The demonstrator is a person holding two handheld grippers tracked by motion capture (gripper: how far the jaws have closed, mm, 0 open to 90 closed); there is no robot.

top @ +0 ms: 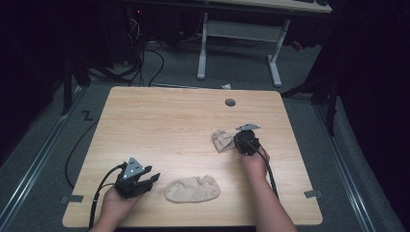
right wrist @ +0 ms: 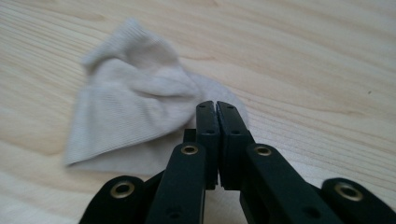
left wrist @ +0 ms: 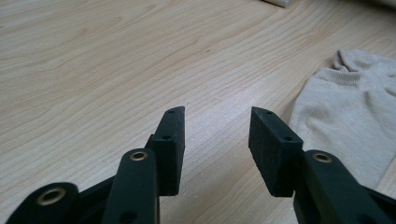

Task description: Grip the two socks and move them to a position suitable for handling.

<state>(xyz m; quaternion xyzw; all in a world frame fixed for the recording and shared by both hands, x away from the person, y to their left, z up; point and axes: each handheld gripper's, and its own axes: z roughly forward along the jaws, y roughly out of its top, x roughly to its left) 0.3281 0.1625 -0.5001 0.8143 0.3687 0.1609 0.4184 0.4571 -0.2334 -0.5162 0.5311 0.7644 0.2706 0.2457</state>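
Two beige socks, one flat [top: 192, 189], one bunched [top: 222, 140], two grippers, left [top: 153, 178], right [top: 235, 140], one table [top: 159, 121]

My left black two-jaw gripper [top: 153, 178] carries a grey three-cornered plate on top, and a black cable trails from its rear. Its blocky matte jaw pads show small screw holes, and brass-ringed pivots sit on the arms behind them. My right black gripper [top: 235, 141] has the same grey plate, cable and brass rivets. My forearms are bare, without sleeves.
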